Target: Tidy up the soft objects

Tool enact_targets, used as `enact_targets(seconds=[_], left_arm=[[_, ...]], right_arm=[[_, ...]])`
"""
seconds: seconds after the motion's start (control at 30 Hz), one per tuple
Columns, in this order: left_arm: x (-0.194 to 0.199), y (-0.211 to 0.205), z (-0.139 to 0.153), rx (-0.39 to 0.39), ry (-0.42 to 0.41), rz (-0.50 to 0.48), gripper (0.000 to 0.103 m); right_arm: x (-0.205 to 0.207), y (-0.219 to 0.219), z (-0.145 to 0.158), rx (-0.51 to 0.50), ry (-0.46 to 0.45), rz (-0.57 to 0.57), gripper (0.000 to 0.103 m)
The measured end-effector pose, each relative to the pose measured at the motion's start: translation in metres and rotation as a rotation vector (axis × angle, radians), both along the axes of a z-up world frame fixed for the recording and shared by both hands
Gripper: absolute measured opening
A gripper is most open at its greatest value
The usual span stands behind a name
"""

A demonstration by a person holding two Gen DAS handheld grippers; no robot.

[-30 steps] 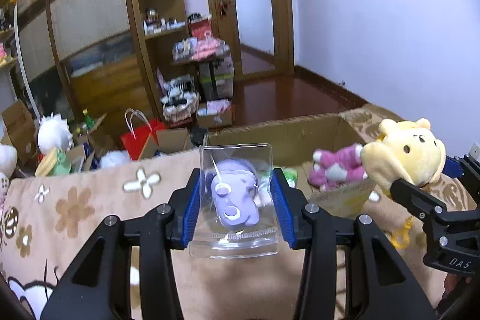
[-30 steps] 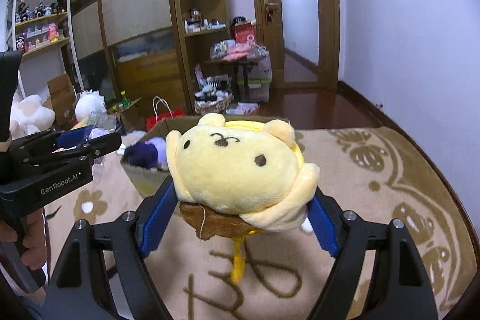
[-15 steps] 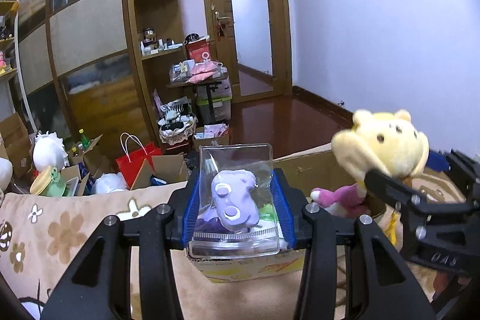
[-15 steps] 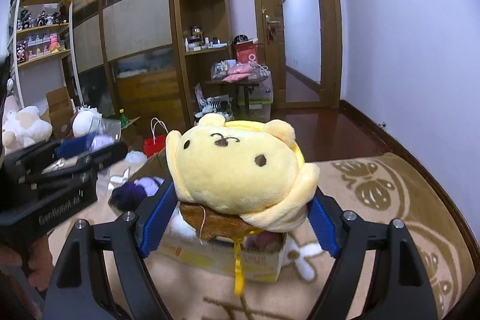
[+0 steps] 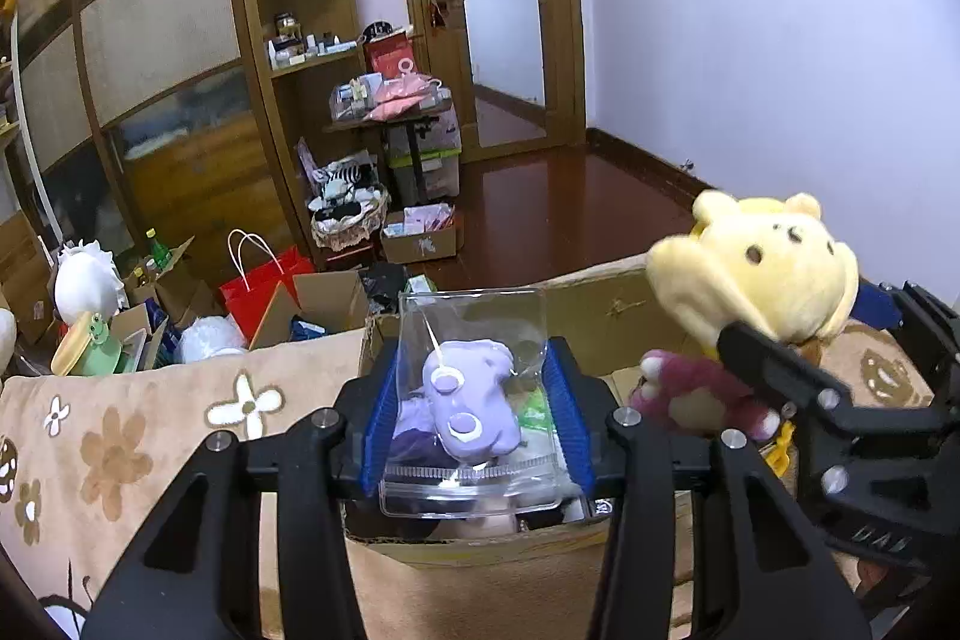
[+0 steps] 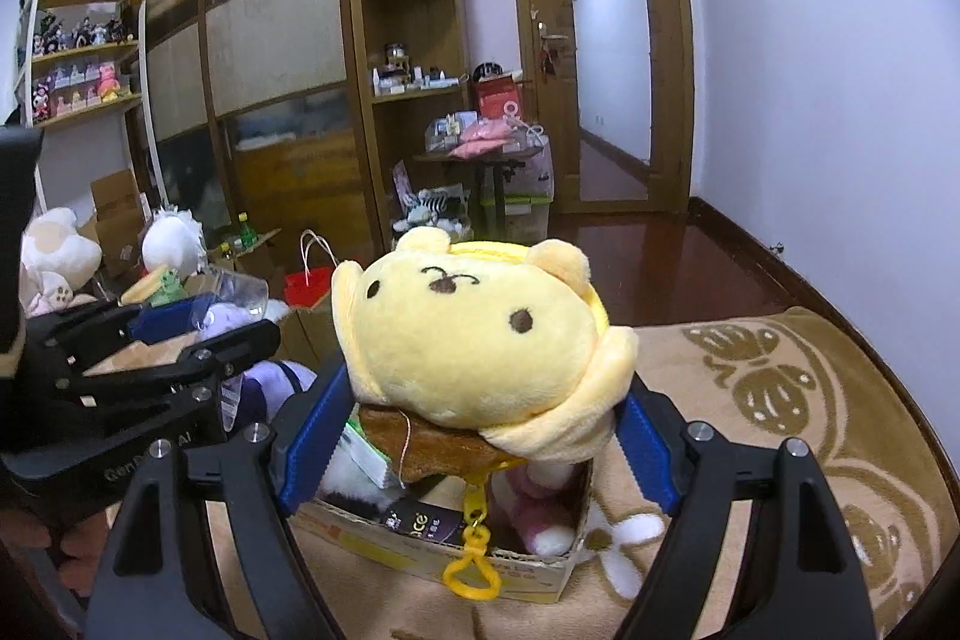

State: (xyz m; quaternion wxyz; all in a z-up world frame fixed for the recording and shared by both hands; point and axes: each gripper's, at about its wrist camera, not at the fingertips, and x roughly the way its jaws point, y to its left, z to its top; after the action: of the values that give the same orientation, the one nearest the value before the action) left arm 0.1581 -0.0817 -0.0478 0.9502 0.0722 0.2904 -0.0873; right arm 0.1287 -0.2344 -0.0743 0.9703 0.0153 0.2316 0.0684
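Grippers level above the cardboard box (image 5: 606, 307): left gripper (image 5: 474, 421) pinches bagged purple toy (image 5: 471, 403), right gripper (image 6: 474, 430) apparently clamps yellow plush (image 6: 480, 334).

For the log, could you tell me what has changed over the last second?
Both grippers moved forward until the bagged purple toy and the yellow plush hang over the open box, which has drawn nearer. Nothing was released: left gripper and right gripper remain clamped.

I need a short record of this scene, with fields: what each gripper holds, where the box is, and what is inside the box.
left gripper: shut on clear bag with purple toy
right gripper: shut on yellow plush
cardboard box: on beige blanket, below both grippers
box contents: pink plush, other items unclear
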Motion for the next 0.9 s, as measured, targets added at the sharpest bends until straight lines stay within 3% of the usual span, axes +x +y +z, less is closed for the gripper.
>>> enact_targets(seconds=[0.1,0.43,0.7,0.9], left_arm=[[0.006,0.0,-0.007,0.009,0.028,0.002,0.047],[0.006,0.009,-0.015,0.014,0.077,0.027,0.075],[-0.016,0.018,-0.001,0.023,0.037,0.051,0.093],[-0.039,0.035,0.015,-0.003,0.016,0.072,0.096]], right_arm=[[0.008,0.001,-0.012,-0.006,0.033,0.007,0.086],[0.015,-0.003,-0.031,0.03,0.112,0.009,0.092],[-0.003,-0.002,-0.018,0.012,0.088,-0.004,0.102],[-0.021,-0.003,-0.001,0.006,0.079,-0.014,0.103]])
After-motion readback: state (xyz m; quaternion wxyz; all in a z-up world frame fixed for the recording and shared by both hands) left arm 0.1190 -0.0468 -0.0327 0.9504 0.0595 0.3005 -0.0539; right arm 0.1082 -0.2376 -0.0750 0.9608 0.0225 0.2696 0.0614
